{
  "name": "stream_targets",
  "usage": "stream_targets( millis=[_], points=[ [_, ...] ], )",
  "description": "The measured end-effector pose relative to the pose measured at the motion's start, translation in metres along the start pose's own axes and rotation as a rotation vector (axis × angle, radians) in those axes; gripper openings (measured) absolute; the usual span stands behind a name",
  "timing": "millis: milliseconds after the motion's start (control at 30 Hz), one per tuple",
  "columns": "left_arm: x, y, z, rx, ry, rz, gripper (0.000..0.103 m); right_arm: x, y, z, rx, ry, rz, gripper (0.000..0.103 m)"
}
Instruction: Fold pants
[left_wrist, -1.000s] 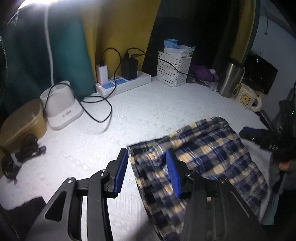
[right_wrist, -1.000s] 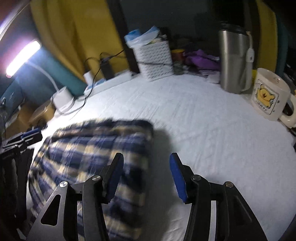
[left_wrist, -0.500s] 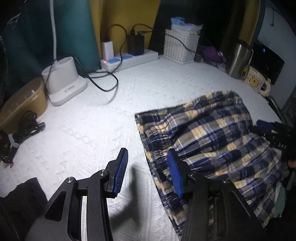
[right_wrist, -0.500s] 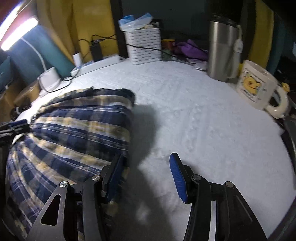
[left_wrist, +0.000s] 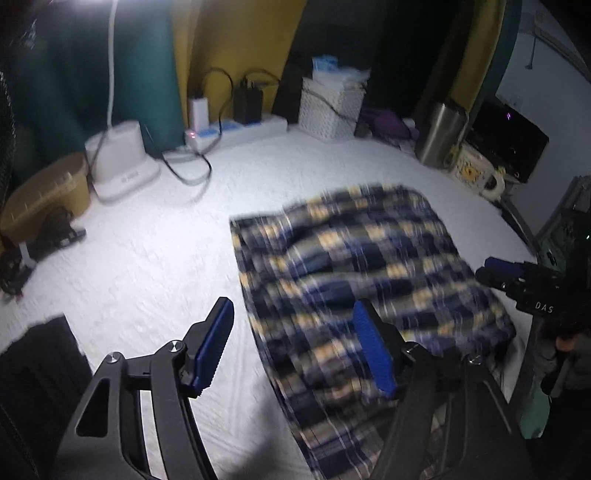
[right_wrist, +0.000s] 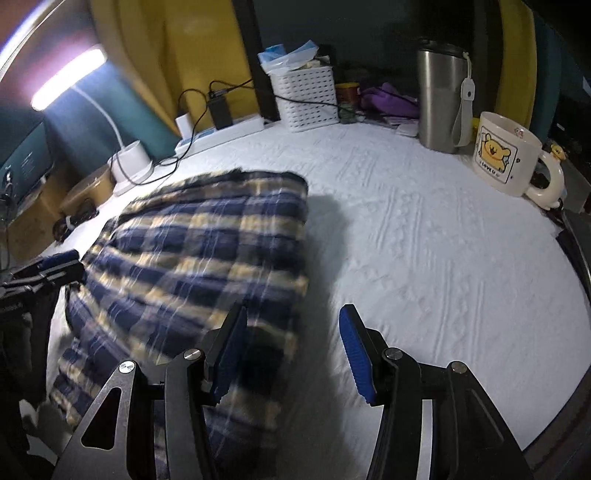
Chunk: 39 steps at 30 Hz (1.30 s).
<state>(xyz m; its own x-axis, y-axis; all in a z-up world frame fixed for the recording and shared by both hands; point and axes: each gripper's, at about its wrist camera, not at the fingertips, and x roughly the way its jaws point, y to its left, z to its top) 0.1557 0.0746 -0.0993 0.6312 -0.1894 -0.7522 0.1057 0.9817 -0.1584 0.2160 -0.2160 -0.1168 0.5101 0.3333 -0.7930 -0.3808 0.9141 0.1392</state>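
**Both grippers free above the plaid pants**

Our left gripper (left_wrist: 295, 349) has its jaws opening, with nothing pinched: the left pad hangs over bare sheet and the right pad over the pants' near edge, and we cannot see either pad pressing on cloth. Our right gripper (right_wrist: 291, 354) stands parted too, holding nothing; its left pad sits over the pants' right edge and its right pad over bare sheet (right_wrist: 424, 240).

The pants (left_wrist: 351, 273), blue and yellow plaid, lie in a folded heap on the white sheet, between our two grippers. From the right wrist view the heap (right_wrist: 207, 251) fills the left half, its far corner rounded and casting a shadow to the right. The cloth is blurred in both views, so we cannot read its folds closely.

Farther out, along the back edge, we see a white basket (right_wrist: 306, 98), a power strip (left_wrist: 236, 129) with plugs and cables, and a lamp base (right_wrist: 133, 158) with its lit bar above. To the right stand a steel tumbler (right_wrist: 441, 99) and, just beside it, a mug (right_wrist: 506, 155) with a yellow bear.
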Motion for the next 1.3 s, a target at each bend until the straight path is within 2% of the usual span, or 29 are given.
stream_targets(
  millis=[200, 833, 1200, 1300],
  points=[
    [0.006, -0.002, -0.017, -0.007, 0.030, -0.003, 0.067, -0.001, 0.003, -0.018, 0.008, 0.016, -0.004, 0.055],
    [0.013, 0.002, -0.031, 0.068, 0.031, 0.008, 0.069, -0.009, 0.005, -0.047, -0.047, -0.002, -0.052, 0.055],
    [-0.002, 0.002, -0.031, 0.088, 0.034, 0.027, 0.069, -0.020, -0.007, -0.053, -0.013, 0.005, -0.054, 0.055],
    [-0.016, 0.004, -0.023, 0.072, 0.008, 0.031, 0.069, -0.025, -0.009, -0.051, -0.003, 0.000, -0.059, 0.055]
  ],
)
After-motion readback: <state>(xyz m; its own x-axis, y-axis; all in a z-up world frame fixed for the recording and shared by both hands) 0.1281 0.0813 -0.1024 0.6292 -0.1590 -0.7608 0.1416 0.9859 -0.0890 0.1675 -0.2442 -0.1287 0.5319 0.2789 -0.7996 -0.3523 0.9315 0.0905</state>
